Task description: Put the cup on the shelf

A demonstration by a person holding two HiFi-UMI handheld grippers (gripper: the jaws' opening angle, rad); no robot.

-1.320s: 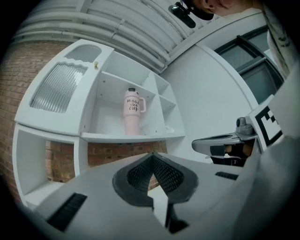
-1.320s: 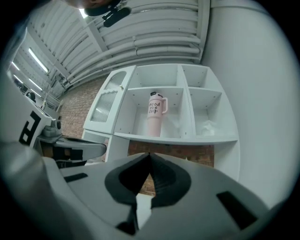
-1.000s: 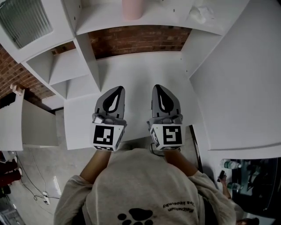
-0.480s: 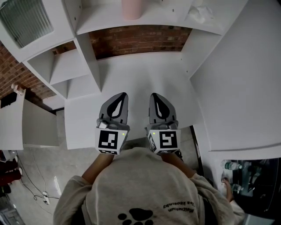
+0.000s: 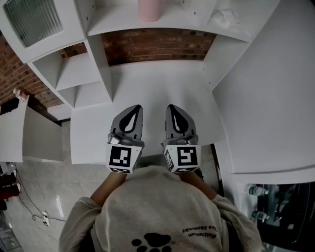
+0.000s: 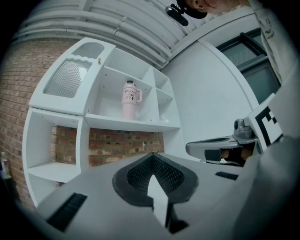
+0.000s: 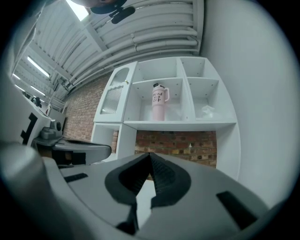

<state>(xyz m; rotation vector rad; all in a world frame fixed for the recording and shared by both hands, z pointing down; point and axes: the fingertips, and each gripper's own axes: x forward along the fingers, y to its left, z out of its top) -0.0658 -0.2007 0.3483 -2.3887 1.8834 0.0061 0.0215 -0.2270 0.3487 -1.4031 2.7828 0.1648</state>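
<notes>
The pink cup (image 7: 158,102) with a handle and dark lid stands upright in the middle upper compartment of the white shelf unit (image 7: 178,124); the same cup (image 6: 130,99) shows in the left gripper view, and its base (image 5: 148,11) at the top of the head view. My left gripper (image 5: 133,109) and right gripper (image 5: 172,109) rest side by side over the white desk surface (image 5: 157,83), both shut and empty, far below the cup.
A brick wall (image 5: 157,44) backs the desk recess. Side cubbies (image 5: 74,74) stand at the left, a ribbed glass door (image 5: 29,19) above them. A crumpled clear item (image 7: 206,111) lies in the compartment right of the cup. White wall panel (image 5: 266,98) at right.
Both grippers drew back a little toward the person and closer together, then stayed still. The cup has not moved.
</notes>
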